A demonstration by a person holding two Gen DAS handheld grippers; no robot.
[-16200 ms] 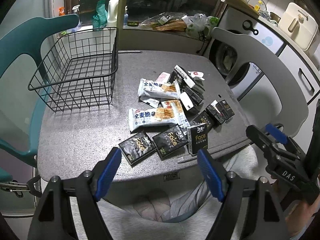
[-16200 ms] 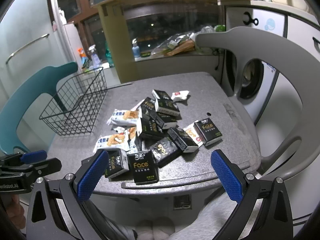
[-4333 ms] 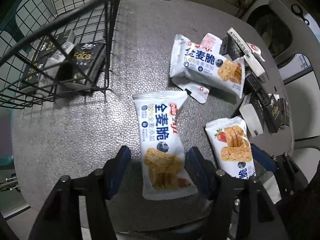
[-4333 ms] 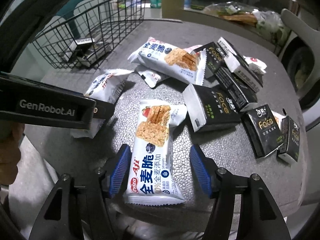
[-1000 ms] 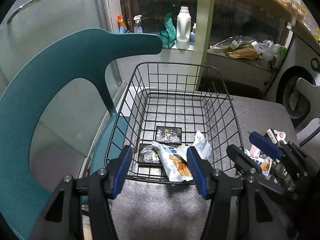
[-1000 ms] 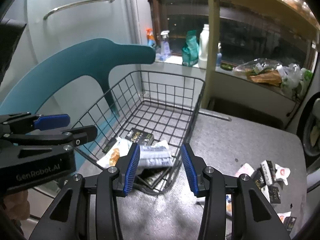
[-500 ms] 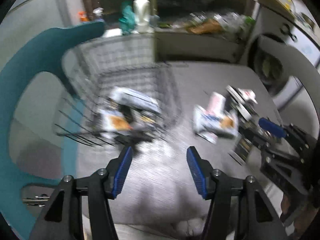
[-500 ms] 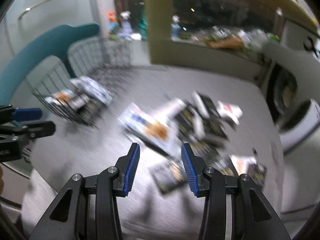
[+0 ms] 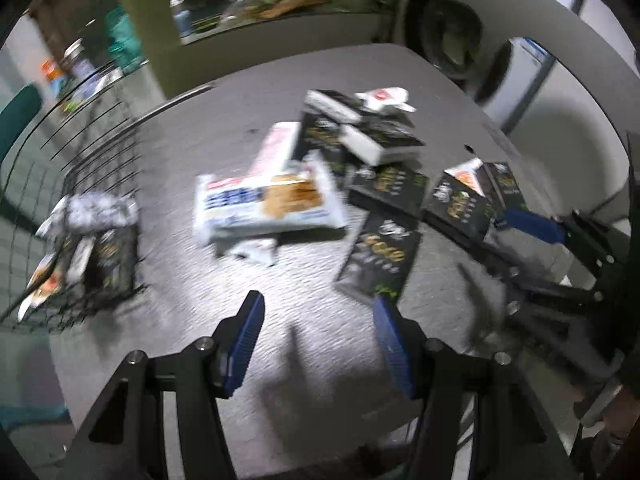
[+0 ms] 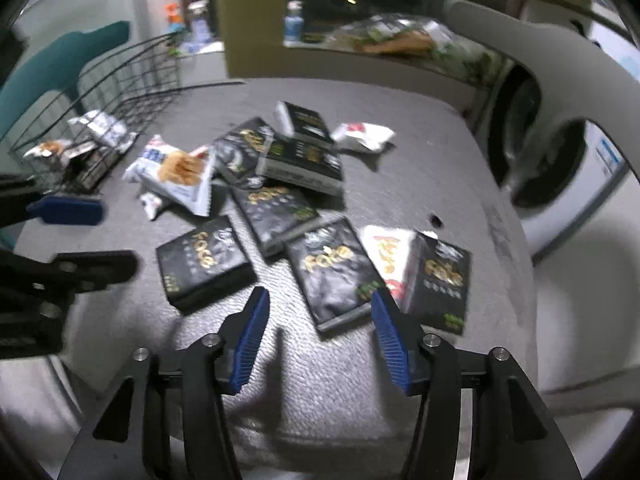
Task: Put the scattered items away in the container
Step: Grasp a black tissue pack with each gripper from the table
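Right wrist view: right gripper [image 10: 318, 332] spread, just widened, empty, above black packet [image 10: 334, 272] near table [image 10: 440, 160] front edge; overlapping neighbour may snag.

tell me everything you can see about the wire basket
The wire basket is a black metal grid with open mesh walls and a rounded top rim. It sits upright at the far left of the grey table, beside a teal chair. Inside lie white snack packets and at least one black pack, blurred. Neither gripper touches it.
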